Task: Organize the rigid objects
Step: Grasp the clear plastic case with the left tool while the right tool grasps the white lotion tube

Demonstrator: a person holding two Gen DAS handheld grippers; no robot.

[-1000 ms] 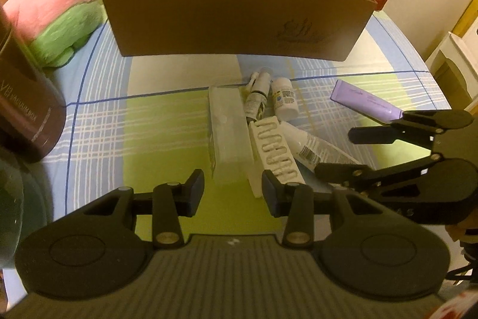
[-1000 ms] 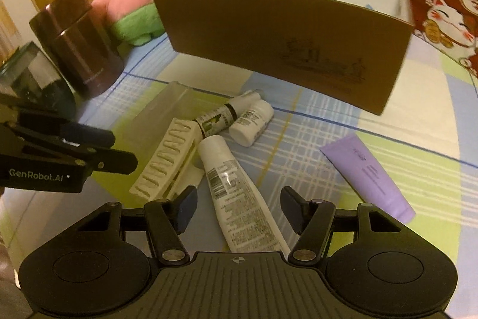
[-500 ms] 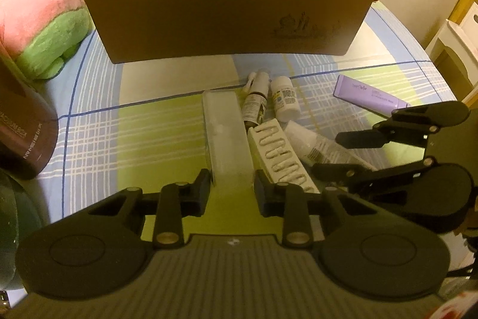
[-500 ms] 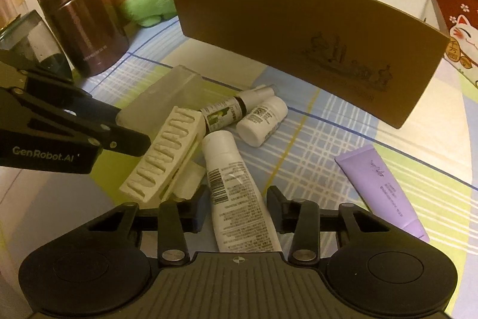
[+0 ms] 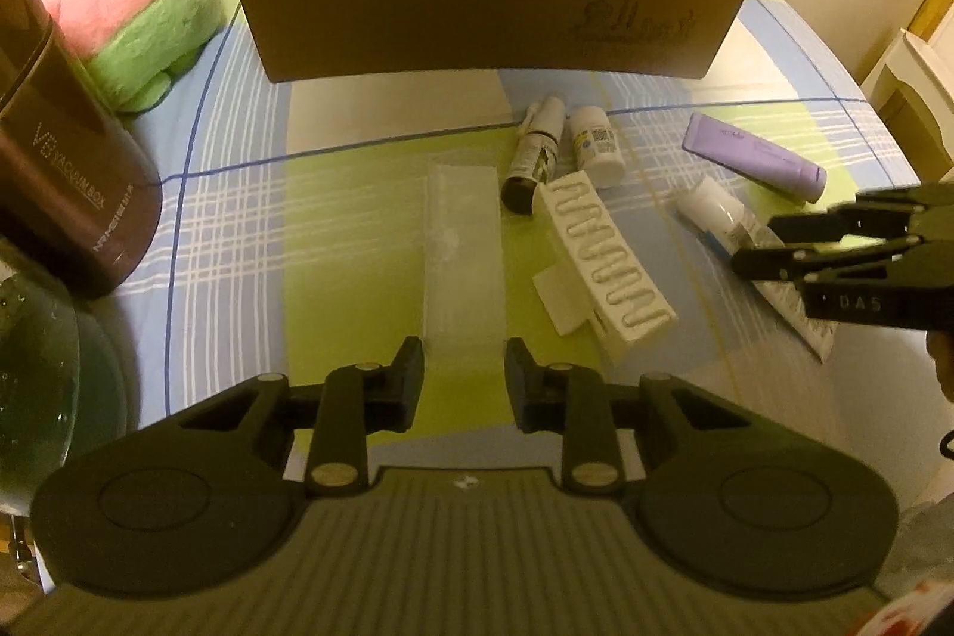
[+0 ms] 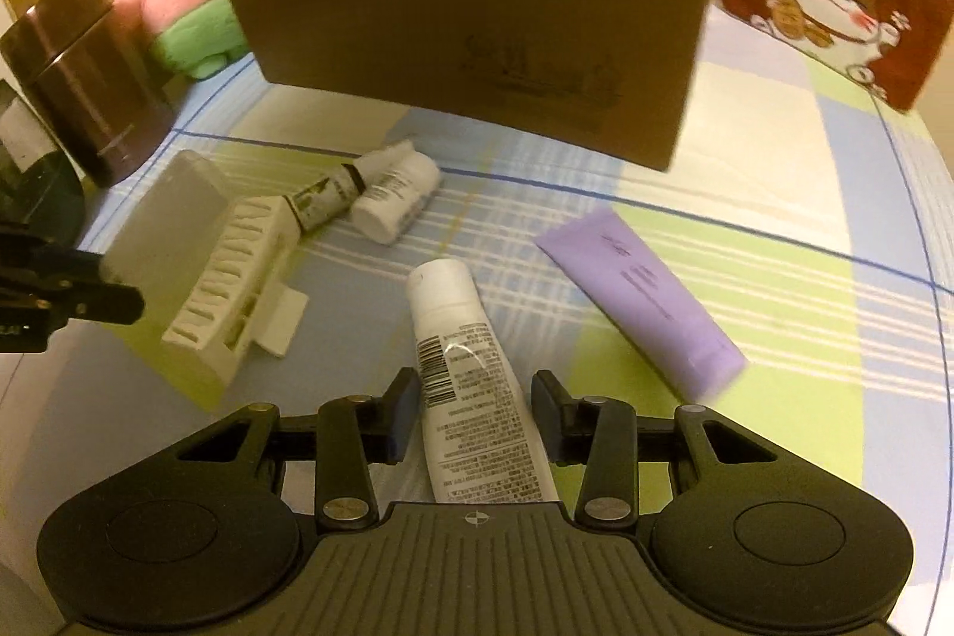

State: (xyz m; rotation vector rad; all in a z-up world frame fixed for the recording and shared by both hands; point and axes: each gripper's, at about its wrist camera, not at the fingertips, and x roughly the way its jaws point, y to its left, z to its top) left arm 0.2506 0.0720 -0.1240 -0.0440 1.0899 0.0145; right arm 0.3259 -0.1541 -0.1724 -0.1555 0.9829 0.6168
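- Right wrist view: your right gripper's [image 6: 474,415] fingers have just been closing, and they now stand narrow, clamped on the printed body of the white tube [image 6: 459,338].
- The tube now lies in front of the brown box [image 6: 477,40], clear of the ridged tray [image 6: 232,272] it was against half a second ago. So it has likely come along with the grip and looks ready to carry to the box.
- Its long axis runs along your fingers, with the cap end pointing toward the brown box.
- Your left gripper's [image 5: 462,379] fingers closed and have just eased open slightly. They flank the near end of the clear case [image 5: 462,242], but you cannot tell whether the pads press on it.
- The case lies flat on the table, its long axis toward the brown box.
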